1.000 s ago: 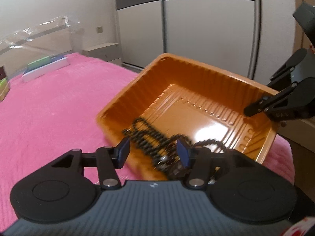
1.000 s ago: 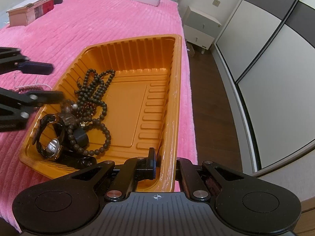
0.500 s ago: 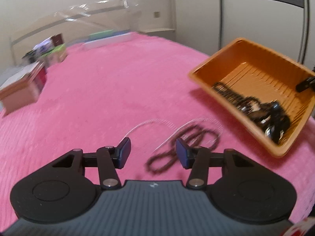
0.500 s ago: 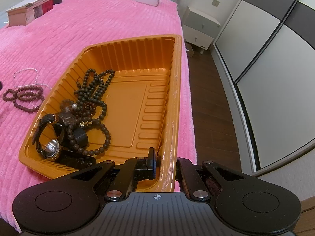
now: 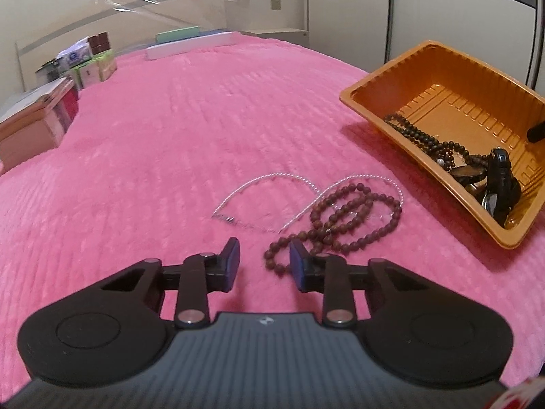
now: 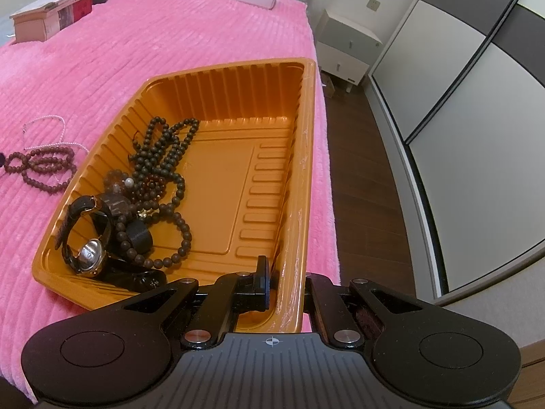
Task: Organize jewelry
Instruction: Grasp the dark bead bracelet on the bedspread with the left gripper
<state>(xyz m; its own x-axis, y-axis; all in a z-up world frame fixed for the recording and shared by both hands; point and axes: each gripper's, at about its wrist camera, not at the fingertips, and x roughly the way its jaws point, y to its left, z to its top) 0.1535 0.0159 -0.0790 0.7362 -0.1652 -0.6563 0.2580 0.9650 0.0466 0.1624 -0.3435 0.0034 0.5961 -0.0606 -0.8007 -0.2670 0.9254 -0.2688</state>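
Observation:
An orange plastic tray (image 6: 272, 129) (image 5: 422, 68) sits tilted on the pink bedspread. It holds a dark bead necklace (image 6: 163, 156), a watch (image 6: 88, 248) and other dark pieces. My right gripper (image 6: 286, 283) is shut on the tray's near rim. A brown bead necklace (image 5: 340, 221) (image 6: 41, 167) and a thin pearl strand (image 5: 272, 184) lie on the bedspread beside the tray. My left gripper (image 5: 264, 266) is open and empty, just short of the brown beads.
Boxes (image 5: 37, 126) and small cartons (image 5: 85, 64) stand at the far left of the bed. A flat white and green box (image 5: 190, 42) lies at the far edge. A nightstand (image 6: 347, 51), wooden floor and wardrobe doors are to the right of the bed.
My left gripper has pulled out of the tray and swung left toward the brown beads and pearl strand on the bedspread. The right gripper and tray have stayed still.

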